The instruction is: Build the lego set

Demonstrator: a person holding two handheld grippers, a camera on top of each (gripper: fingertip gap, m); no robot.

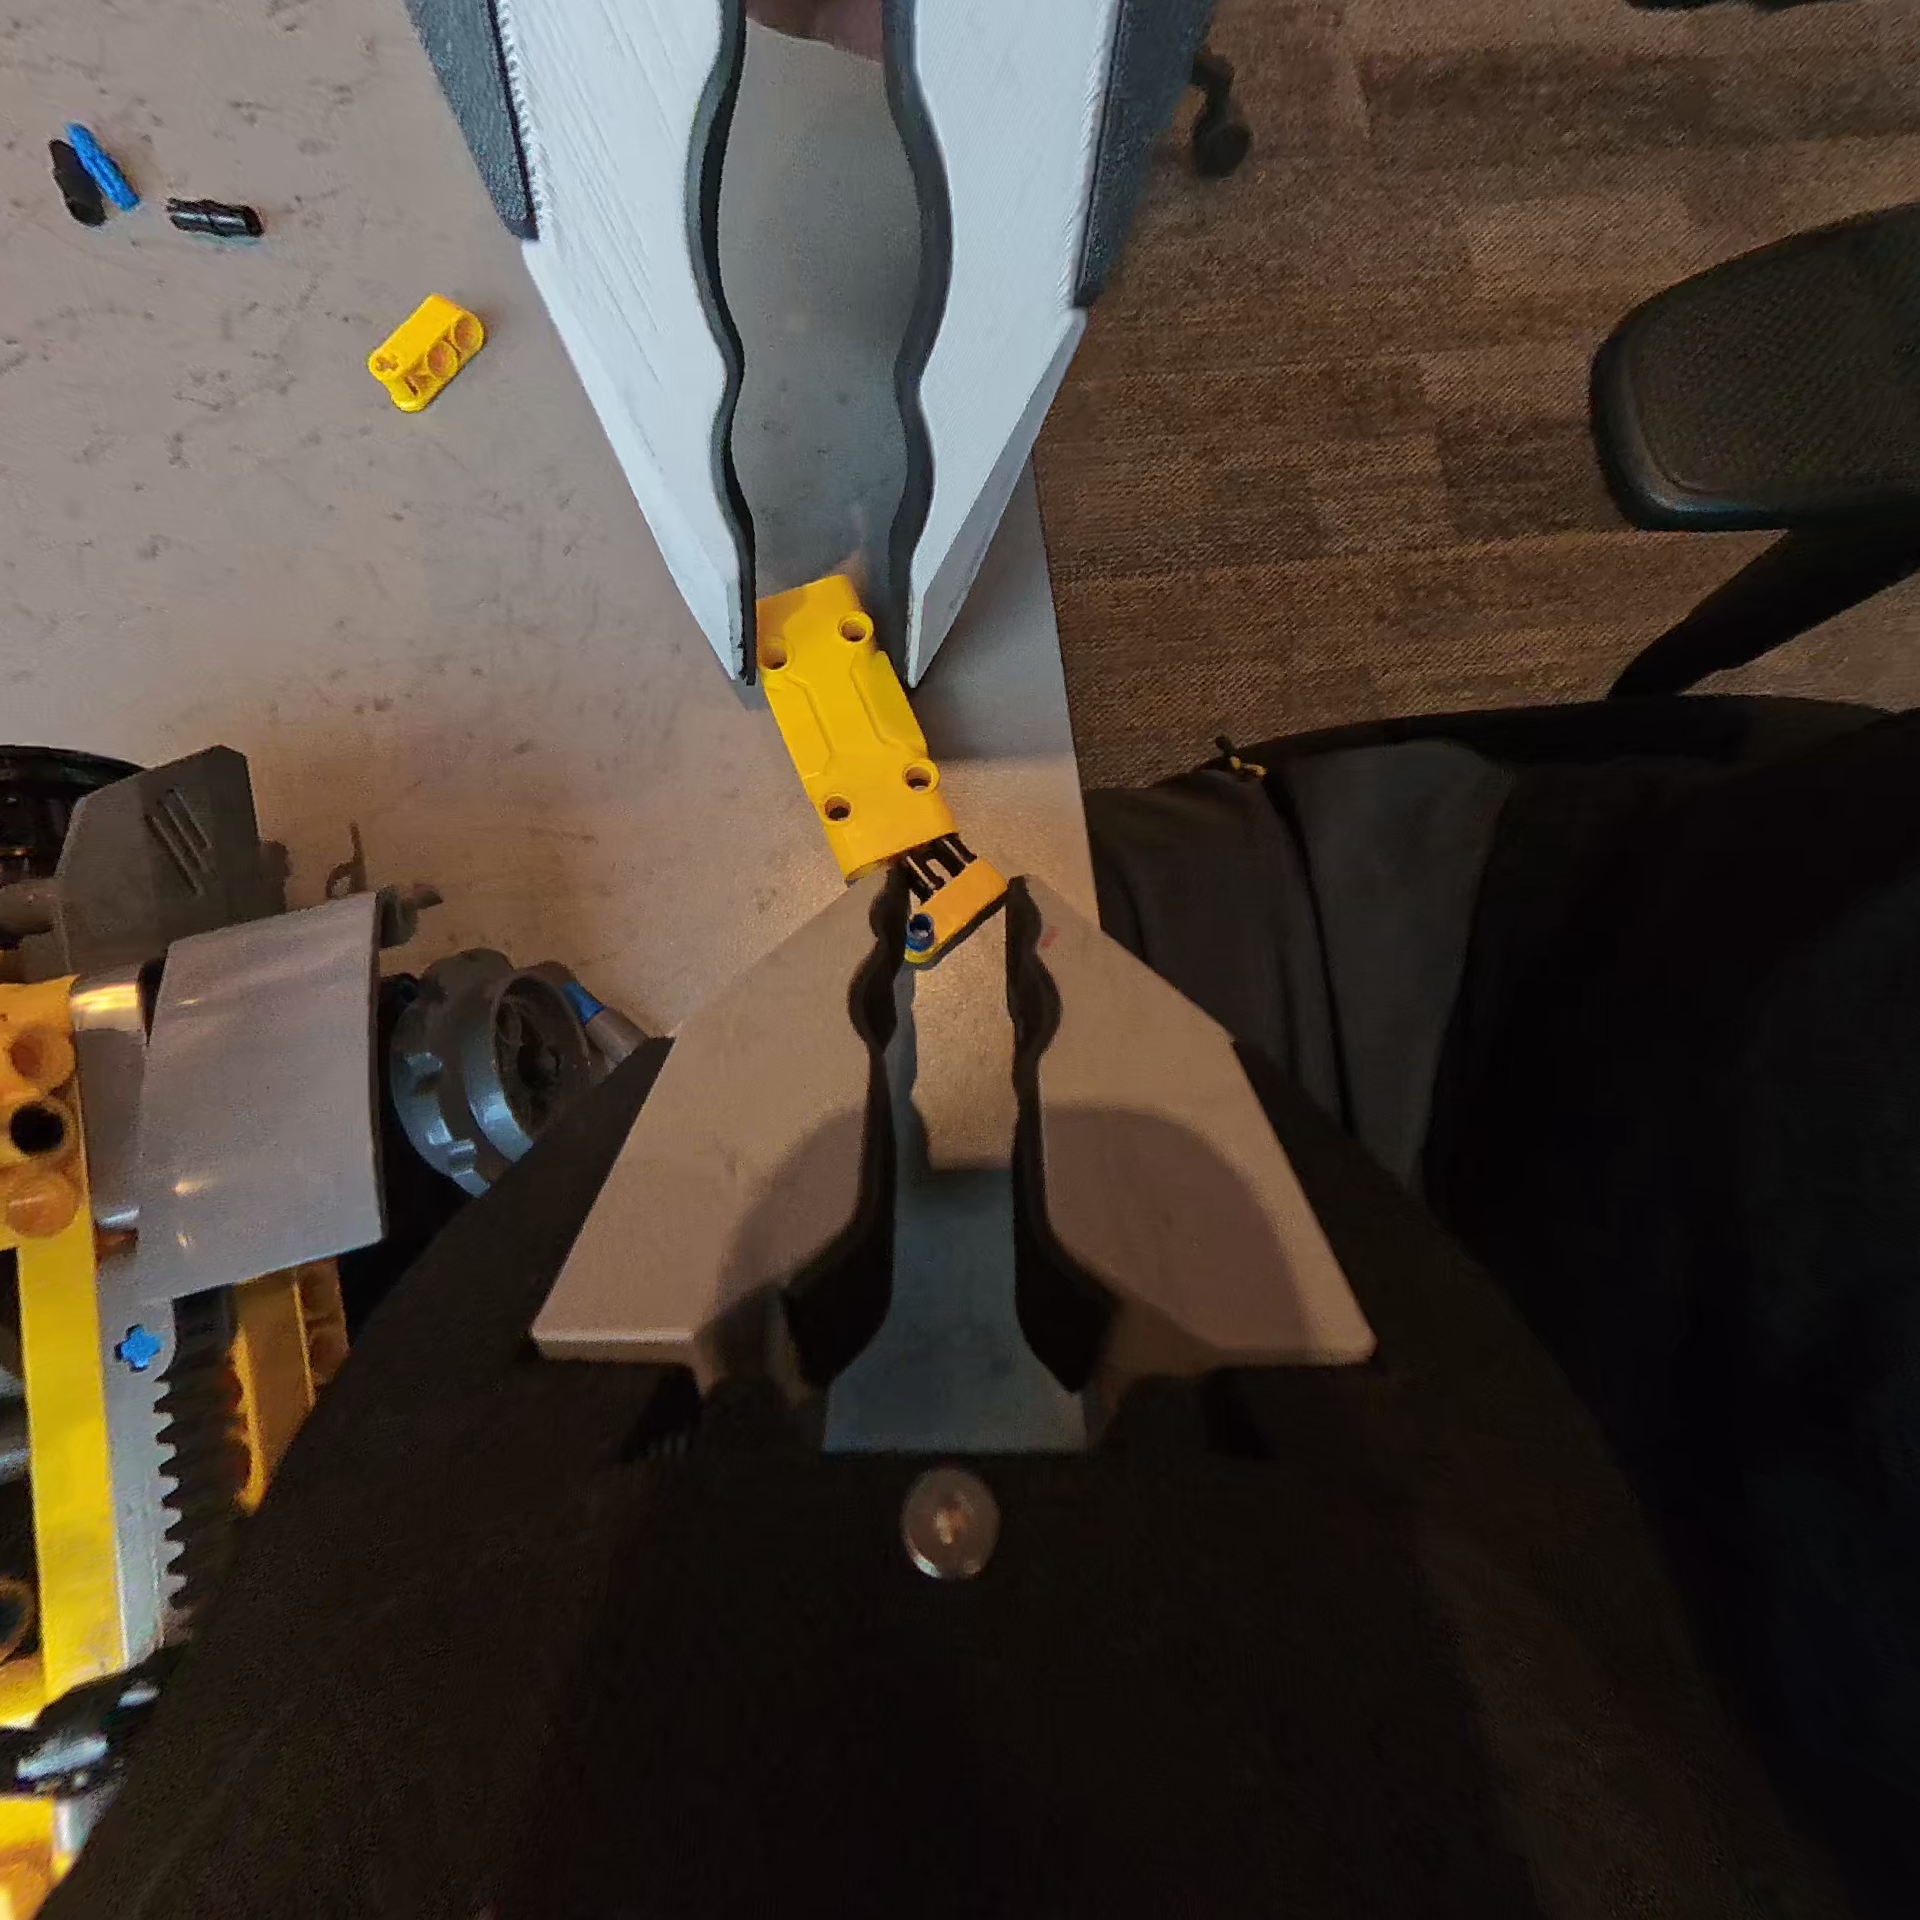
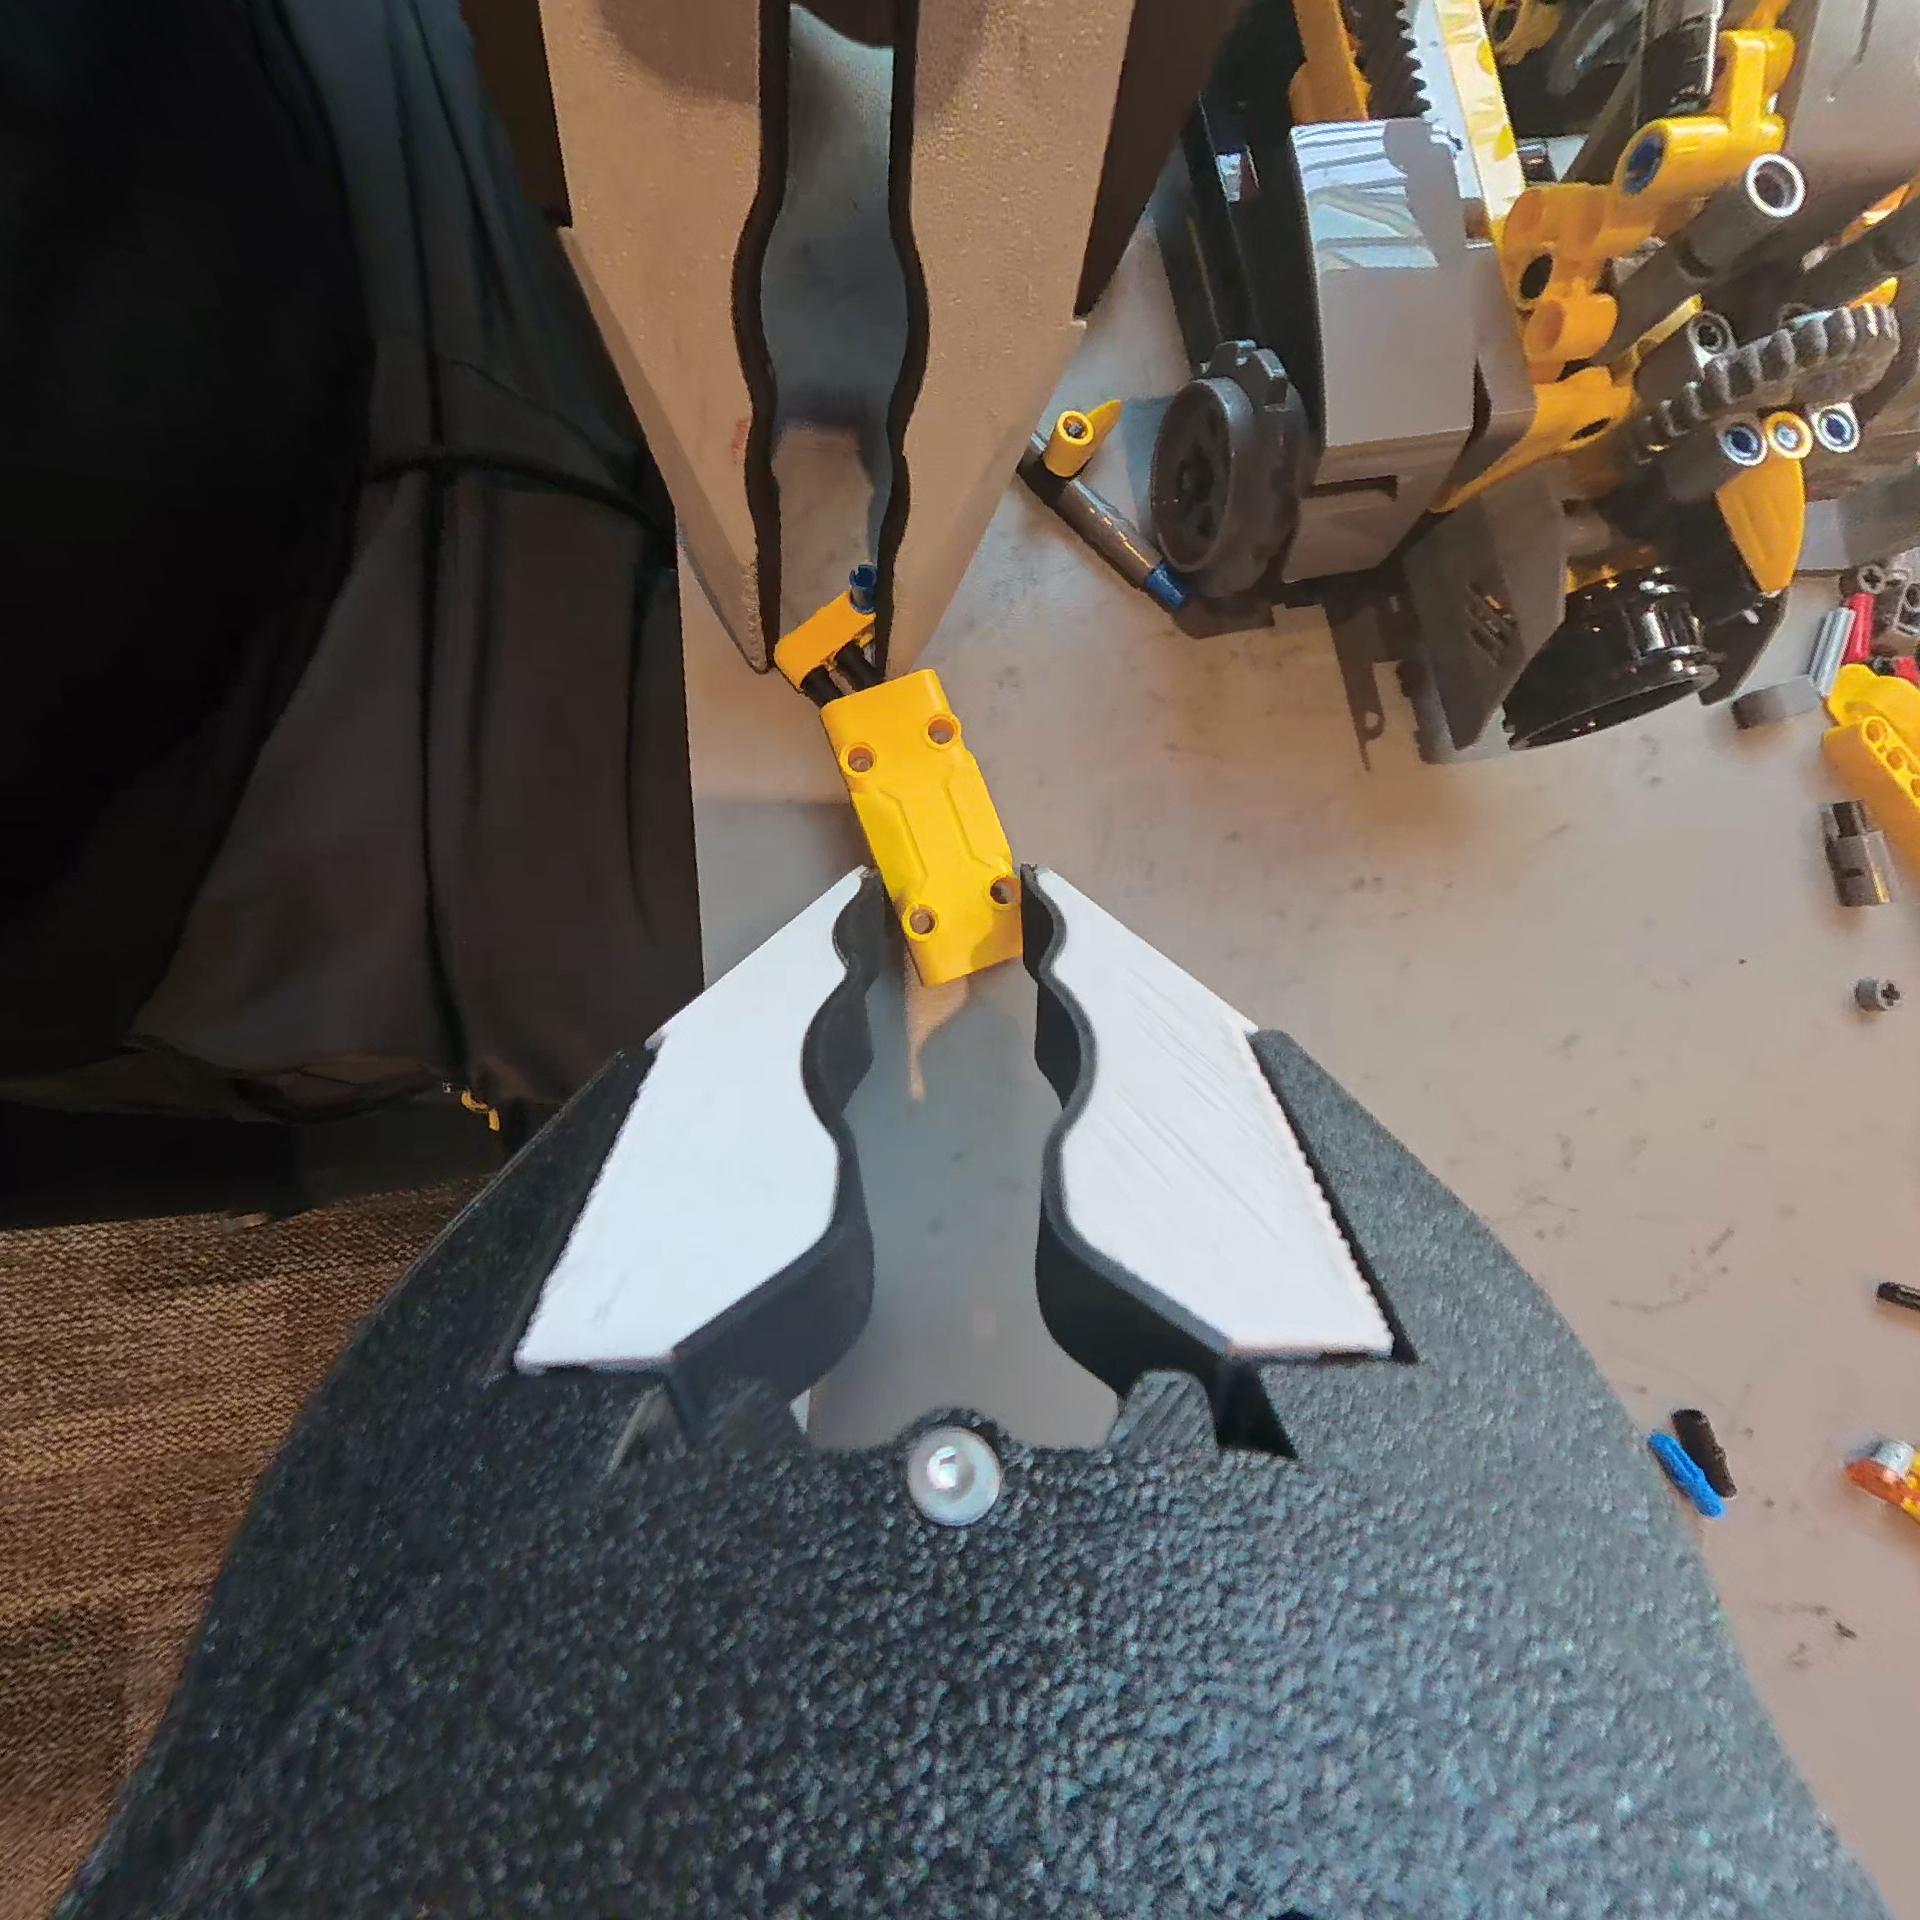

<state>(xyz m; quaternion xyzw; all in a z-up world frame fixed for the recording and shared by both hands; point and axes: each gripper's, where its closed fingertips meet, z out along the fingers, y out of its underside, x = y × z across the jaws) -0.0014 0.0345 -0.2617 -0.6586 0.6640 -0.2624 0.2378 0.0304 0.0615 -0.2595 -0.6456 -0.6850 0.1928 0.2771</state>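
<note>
a: left wrist view first. the left gripper (image 1: 951, 920), grey-fingered with black wavy pads, has its jaws drawn narrow on a small yellow plastic connector with a blue pin (image 1: 951, 914). that connector joins by short black pins to a yellow rectangular plastic panel with four round holes (image 1: 852, 727), which hangs over the pale speckled tabletop (image 1: 312, 582) close to its edge.

b: and the far end?

a: the right gripper (image 1: 826, 665), white-fingered, pinches the panel's other end, jaws narrow around it. my worry is the black pins: if the two grippers pull or twist out of line, the joint could pop and one piece drop past the edge onto the brown carpet (image 1: 1351, 312).

b: anything nearby to snag?

a: a large yellow-and-grey toy brick vehicle (image 1: 156, 1195) sits to the left, well apart. a loose yellow two-hole brick (image 1: 426, 351) and a blue pin beside black pins (image 1: 99, 171) lie farther off.

b: right wrist view?

a: same hold from the other side. the right gripper (image 2: 945, 883) grips only the panel's (image 2: 925, 821) lower corner zone, so it could pivot between the pads. the left gripper (image 2: 826, 644) catches the connector (image 2: 826, 634) at the very tips; a slight slip would free it.

b: and the surroundings?

a: the vehicle (image 2: 1558, 364) lies to the right, and dark fabric (image 2: 312, 623) hangs off the tabletop's (image 2: 1351, 1039) edge, where a dropped part could vanish.
</note>
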